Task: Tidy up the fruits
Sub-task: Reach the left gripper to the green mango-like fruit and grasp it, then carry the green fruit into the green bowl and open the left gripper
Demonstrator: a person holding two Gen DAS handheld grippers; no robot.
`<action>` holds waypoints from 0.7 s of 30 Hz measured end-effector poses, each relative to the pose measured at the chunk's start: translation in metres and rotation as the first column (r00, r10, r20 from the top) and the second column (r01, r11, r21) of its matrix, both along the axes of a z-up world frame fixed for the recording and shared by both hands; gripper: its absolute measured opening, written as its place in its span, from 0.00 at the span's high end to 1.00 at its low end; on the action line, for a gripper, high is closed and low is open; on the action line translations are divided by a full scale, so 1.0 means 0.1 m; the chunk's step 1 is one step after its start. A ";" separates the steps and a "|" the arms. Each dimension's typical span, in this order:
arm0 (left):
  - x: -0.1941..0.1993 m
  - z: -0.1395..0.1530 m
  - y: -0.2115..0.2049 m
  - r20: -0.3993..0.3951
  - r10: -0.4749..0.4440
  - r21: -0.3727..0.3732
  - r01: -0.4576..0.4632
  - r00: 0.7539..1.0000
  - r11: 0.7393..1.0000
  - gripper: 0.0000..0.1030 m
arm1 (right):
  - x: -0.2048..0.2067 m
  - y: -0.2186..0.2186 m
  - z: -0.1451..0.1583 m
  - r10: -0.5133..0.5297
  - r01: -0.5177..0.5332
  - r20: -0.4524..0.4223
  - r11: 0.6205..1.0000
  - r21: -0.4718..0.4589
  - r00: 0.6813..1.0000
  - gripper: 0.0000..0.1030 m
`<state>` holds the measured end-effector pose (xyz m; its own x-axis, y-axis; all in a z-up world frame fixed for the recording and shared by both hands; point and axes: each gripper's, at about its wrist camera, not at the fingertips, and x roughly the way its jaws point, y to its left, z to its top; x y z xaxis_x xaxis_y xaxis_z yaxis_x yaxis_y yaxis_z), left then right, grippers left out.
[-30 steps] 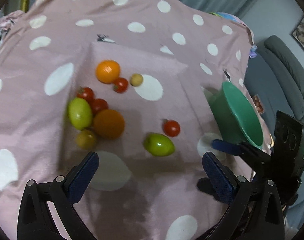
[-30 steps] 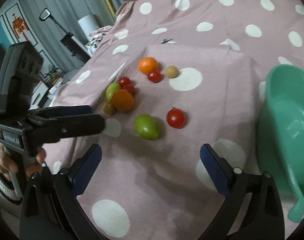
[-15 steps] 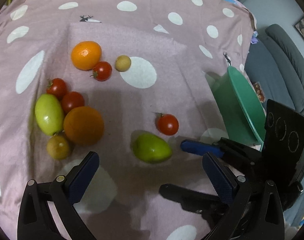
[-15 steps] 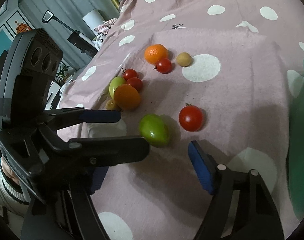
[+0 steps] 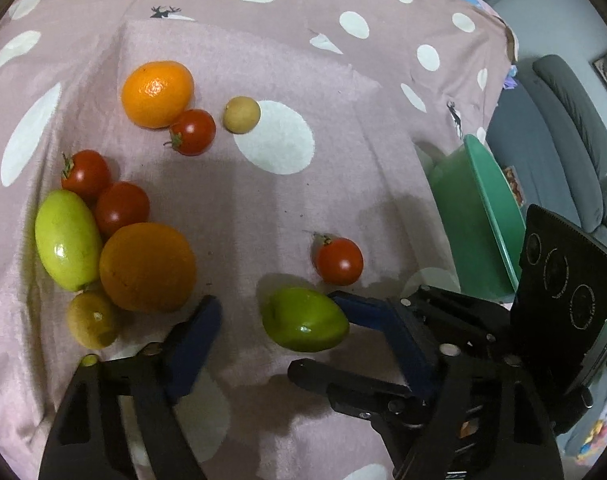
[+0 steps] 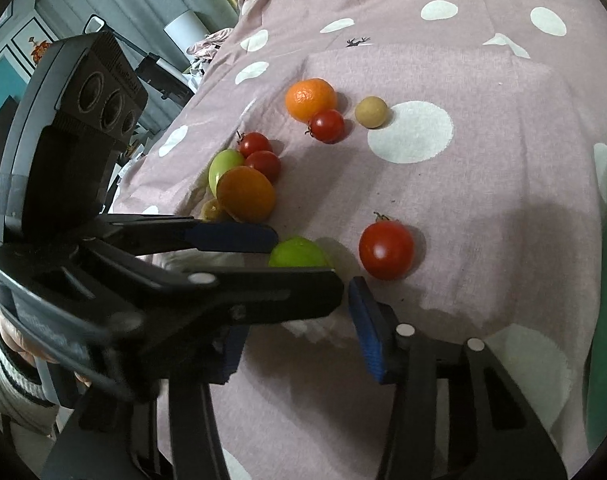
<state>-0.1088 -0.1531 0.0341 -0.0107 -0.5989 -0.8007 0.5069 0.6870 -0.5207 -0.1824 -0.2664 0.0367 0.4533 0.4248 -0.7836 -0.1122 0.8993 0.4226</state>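
Pink polka-dot cloth covers the surface and every fruit visible lies on it, so sorting looks barely started. Nearest target, a green oval fruit, lies between the blue pads of the left gripper; its jaws have just been closing and stand partway open, pads apparently not pressing the fruit. Right gripper crosses in close beside it, jaws also just closing to a narrower gap; nothing visible between them, though the left gripper's arm hides part of the gap. Lone red tomato sits just beyond the green fruit. Left cluster: big orange, pale green fruit, two tomatoes, a small brownish fruit. Farther back: mandarin, tomato, small tan fruit. Green bowl sits at the right; interior not visible, contents unknown. Left to do: everything seen.
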 end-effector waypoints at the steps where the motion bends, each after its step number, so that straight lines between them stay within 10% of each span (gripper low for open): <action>1: 0.00 0.00 -0.01 -0.003 -0.005 -0.006 0.005 1.000 1.000 0.25 | 0.00 0.00 0.00 0.000 0.000 0.001 1.000 0.001 1.000 0.54; 4: 0.01 -0.02 -0.03 -0.018 -0.020 -0.018 0.020 1.000 1.000 0.43 | 0.01 -0.01 -0.02 0.002 -0.002 -0.003 1.000 0.004 1.000 0.64; 21: -0.13 0.23 -0.05 0.022 -0.039 -0.065 0.040 0.999 0.997 0.49 | -0.16 -0.03 0.21 -0.023 0.023 0.070 1.000 0.008 0.997 0.65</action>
